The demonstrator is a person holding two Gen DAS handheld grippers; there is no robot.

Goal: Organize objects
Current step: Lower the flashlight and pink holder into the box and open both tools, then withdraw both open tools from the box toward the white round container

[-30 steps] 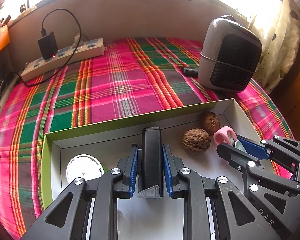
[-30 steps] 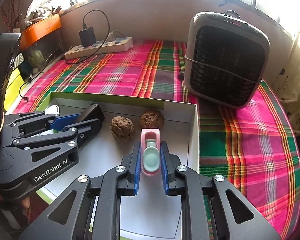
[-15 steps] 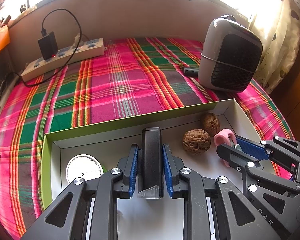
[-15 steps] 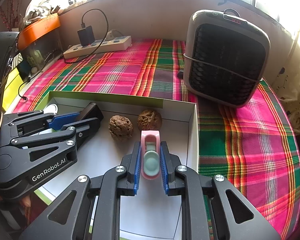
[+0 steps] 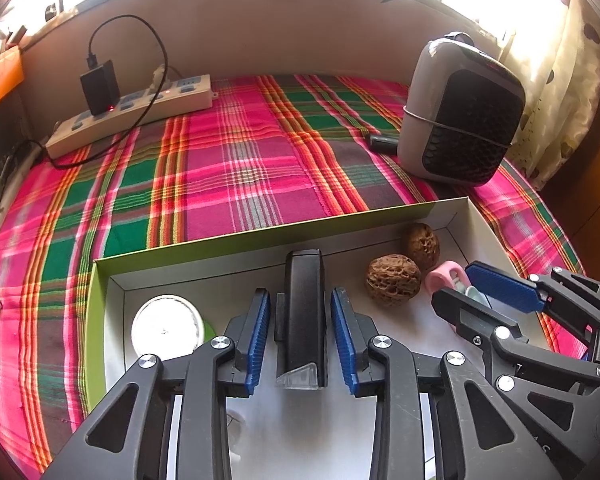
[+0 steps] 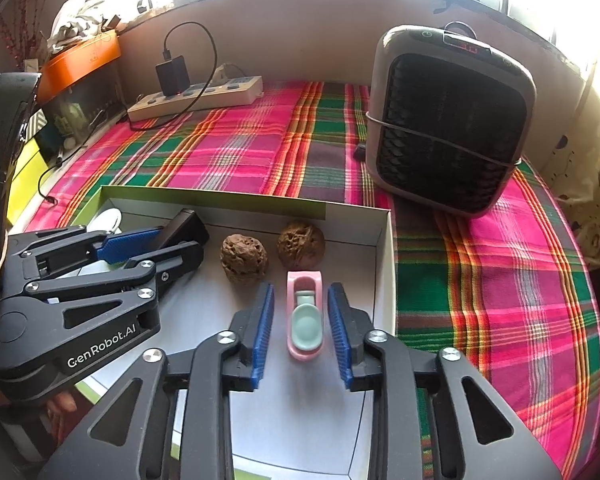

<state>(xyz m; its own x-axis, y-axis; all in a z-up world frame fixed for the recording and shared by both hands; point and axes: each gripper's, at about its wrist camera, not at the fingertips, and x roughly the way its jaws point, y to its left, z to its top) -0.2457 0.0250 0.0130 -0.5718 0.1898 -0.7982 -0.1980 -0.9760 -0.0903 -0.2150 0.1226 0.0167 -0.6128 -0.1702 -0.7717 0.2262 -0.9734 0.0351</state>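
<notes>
A shallow white box with a green rim (image 5: 260,236) (image 6: 384,248) lies on the plaid cloth. My left gripper (image 5: 302,312) is open, its blue pads apart on either side of a black rectangular object (image 5: 305,304) lying in the box. My right gripper (image 6: 302,312) is open around a pink and mint clip (image 6: 305,316) lying on the box floor; the clip also shows in the left wrist view (image 5: 444,278). Two walnuts (image 6: 244,258) (image 6: 301,244) sit in the box ahead of the clip. A round white lid (image 5: 166,326) lies in the box's left end.
A grey heater with a black grille (image 6: 448,128) stands on the cloth at the back right. A white power strip with a black charger (image 5: 132,108) lies at the back left. An orange box (image 6: 80,60) sits on a shelf at the left.
Both grippers have opened. The left has let go of the black object and the right has let go of the pink clip; both things now lie in the box.
</notes>
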